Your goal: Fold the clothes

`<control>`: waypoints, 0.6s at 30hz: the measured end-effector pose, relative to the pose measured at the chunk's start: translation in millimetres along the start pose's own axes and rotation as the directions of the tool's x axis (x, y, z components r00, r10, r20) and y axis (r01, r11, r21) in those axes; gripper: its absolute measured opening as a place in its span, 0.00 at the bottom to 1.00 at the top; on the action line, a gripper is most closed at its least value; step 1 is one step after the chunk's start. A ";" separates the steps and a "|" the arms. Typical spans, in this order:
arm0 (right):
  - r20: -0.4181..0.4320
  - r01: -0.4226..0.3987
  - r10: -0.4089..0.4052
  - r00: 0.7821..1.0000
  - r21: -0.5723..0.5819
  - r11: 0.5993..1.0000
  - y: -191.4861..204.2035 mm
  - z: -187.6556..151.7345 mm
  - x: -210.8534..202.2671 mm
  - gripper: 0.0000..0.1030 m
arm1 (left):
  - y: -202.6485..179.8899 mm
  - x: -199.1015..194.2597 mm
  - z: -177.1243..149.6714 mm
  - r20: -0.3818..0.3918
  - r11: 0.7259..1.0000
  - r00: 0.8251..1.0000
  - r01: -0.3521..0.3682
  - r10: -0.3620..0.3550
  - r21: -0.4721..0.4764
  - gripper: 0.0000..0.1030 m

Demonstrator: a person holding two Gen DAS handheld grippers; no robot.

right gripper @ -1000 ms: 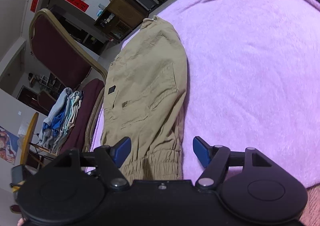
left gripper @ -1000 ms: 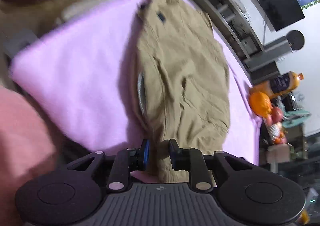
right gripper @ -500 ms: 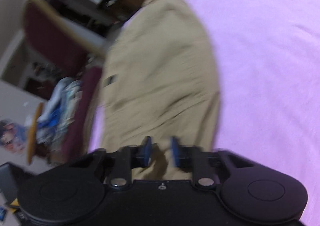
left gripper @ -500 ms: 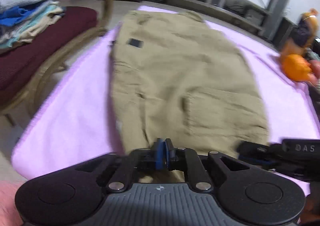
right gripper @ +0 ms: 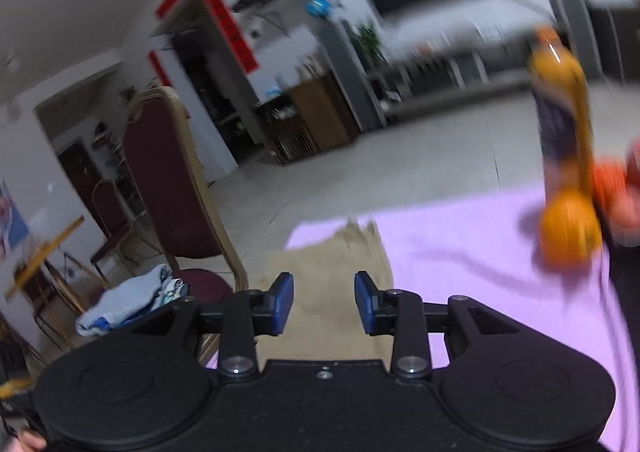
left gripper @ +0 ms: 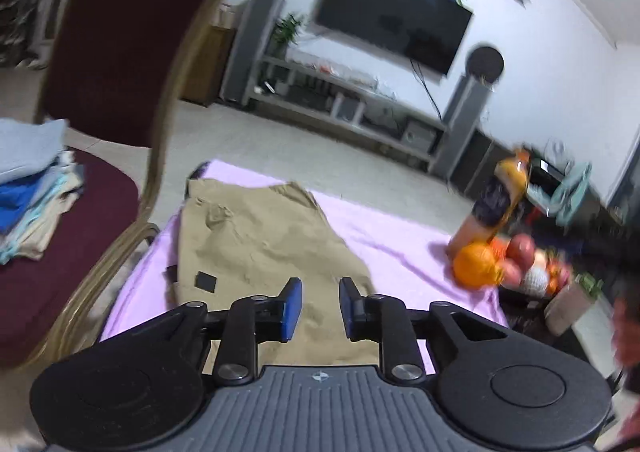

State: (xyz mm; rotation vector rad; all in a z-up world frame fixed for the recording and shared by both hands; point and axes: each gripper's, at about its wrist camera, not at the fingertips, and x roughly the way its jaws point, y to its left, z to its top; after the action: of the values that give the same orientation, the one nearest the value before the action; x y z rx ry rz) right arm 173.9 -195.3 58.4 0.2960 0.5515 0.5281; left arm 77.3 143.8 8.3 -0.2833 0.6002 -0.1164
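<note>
The tan pants lie flat on the purple blanket, folded into a short, wide shape, with a small black patch at about 8 o'clock on the cloth in the left wrist view. The left gripper is over the near edge of the pants, and its two blue fingers stand apart with nothing between them. The right gripper is open too, with a wide gap between its blue pads, and it holds nothing. In its view the pants show through the gap and run up toward 12 o'clock on the blanket. A dark red chair with a gold frame stands at 10 o'clock of the pants, just beside the blanket. On its seat sits a pile of folded clothes in blue, white and tan. At 3 o'clock of the pants, on the far side of the blanket, sits an orange next to a tall orange bottle and some red fruit. Behind it all a big black TV hangs on the white wall at 12 o'clock. The right wrist view is blurry, so small things there are hard to make out.
</note>
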 end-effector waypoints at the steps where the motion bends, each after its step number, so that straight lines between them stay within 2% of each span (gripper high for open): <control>1: -0.002 -0.003 0.003 1.000 -0.029 1.000 -0.3 -1.5 9.6 0.34 | -1.9 10.7 -7.5 -0.032 1.000 0.999 0.006 -0.005 0.019 0.12; 3: -0.069 -0.020 0.017 0.997 -0.047 0.999 -9.6 -19.1 41.5 0.34 | -5.7 32.0 -22.5 -0.095 0.998 0.995 0.018 -0.013 0.057 0.00; 4: -0.128 -0.029 0.024 0.991 -0.036 0.999 -15.4 -33.1 59.8 0.32 | -7.6 42.7 -30.0 -0.127 0.997 0.992 0.026 -0.016 0.075 0.00; 5: -0.194 -0.043 0.039 0.980 -0.017 0.999 -21.8 -48.2 77.4 0.30 | -9.5 53.4 -37.5 -0.159 0.995 0.987 0.034 -0.018 0.094 0.00; 6: -0.259 -0.055 0.054 0.964 0.003 0.998 -28.2 -63.4 95.1 0.23 | -11.4 64.1 -45.0 -0.191 0.993 0.981 0.042 -0.020 0.112 0.00; 7: -0.321 -0.095 0.103 0.942 0.041 0.995 -34.1 -77.7 111.1 0.22 | -13.3 74.7 -52.5 -0.222 0.990 0.975 0.051 -0.021 0.129 0.00; 8: -0.376 -0.161 0.187 0.908 0.100 0.982 -38.5 -90.1 125.8 0.22 | -15.2 85.4 -60.0 -0.253 0.987 0.967 0.060 -0.022 0.147 0.00; 9: -0.425 -0.223 0.272 0.863 0.162 0.961 -41.7 -101.4 140.8 0.23 | -15.9 96.4 -65.6 -0.288 0.987 0.958 0.055 -0.009 0.153 0.00; 11: -0.502 -0.312 0.414 0.759 0.278 0.909 -47.2 -122.7 171.8 0.23 | -16.8 118.4 -76.2 -0.357 0.986 0.934 0.040 0.021 0.163 0.00; 12: -0.536 -0.326 0.449 0.715 0.313 0.892 -48.4 -131.4 188.6 0.24 | -12.9 131.8 -80.6 -0.397 0.990 0.917 0.025 0.033 0.140 0.00; 13: -0.563 -0.328 0.474 0.677 0.346 0.879 -51.1 -139.6 205.2 0.23 | -11.8 136.8 -80.2 -0.405 0.992 0.914 0.023 0.030 0.126 0.00; 14: -0.570 -0.324 0.493 0.657 0.377 0.868 -57.1 -144.9 220.8 0.21 | -11.3 140.2 -79.0 -0.407 0.993 0.913 0.024 0.024 0.113 0.00; 15: -0.563 -0.322 0.515 0.646 0.411 0.853 -65.1 -147.9 235.7 0.05 | -10.0 142.0 -78.3 -0.412 0.995 0.911 0.028 0.015 0.098 0.00; 16: -0.544 -0.313 0.527 0.653 0.440 0.842 -75.7 -147.4 249.1 0.00 | -8.4 143.6 -77.8 -0.418 0.996 0.909 0.031 0.007 0.083 0.00; 18: -0.456 -0.293 0.536 0.710 0.501 0.814 -104.1 -134.5 271.1 0.00 | -7.4 143.4 -76.8 -0.424 0.996 0.905 0.042 -0.006 0.075 0.00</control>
State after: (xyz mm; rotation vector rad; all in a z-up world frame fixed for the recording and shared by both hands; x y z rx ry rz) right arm 335.2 -115.8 -206.2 0.6723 1.2199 0.9793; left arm 150.8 91.9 -127.5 -0.1848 1.0236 -0.2301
